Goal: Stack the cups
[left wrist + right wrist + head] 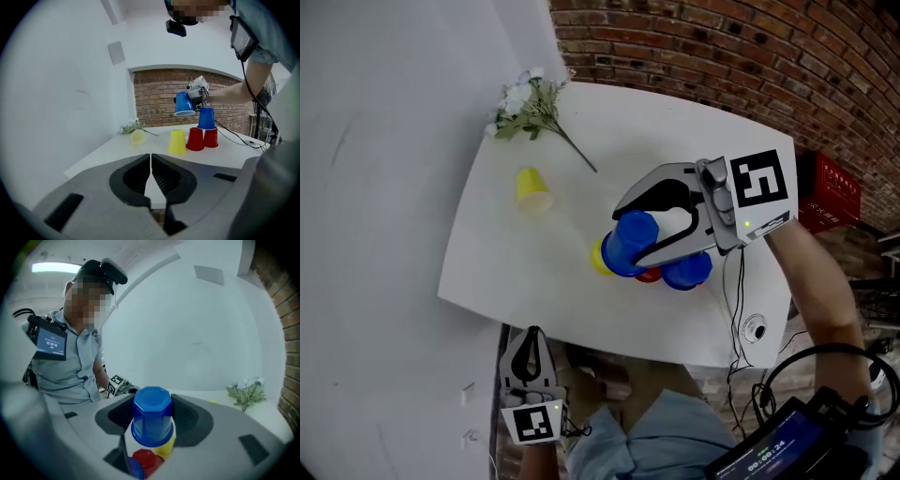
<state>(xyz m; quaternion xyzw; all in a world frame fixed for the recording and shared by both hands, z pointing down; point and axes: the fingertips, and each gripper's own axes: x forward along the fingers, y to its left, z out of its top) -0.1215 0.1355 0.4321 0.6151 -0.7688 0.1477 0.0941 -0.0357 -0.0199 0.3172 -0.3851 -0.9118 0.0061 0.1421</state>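
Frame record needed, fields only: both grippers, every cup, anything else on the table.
left gripper: shut, empty, off the near edge of the table
right gripper: shut on held blue cup, upside down, in the air over the cup group
second blue cup: upside down on top of the red cups
red cups: two, upside down, side by side
yellow cup: upside down beside the reds
loose yellow cup: on its side
flower sprig: far corner

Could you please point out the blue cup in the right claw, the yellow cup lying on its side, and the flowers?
Held blue cup (152, 423): right gripper view, on its side wall.
Lying yellow cup (532, 187): head view, on its side wall.
Flowers (528, 105): head view, on the leafy middle.
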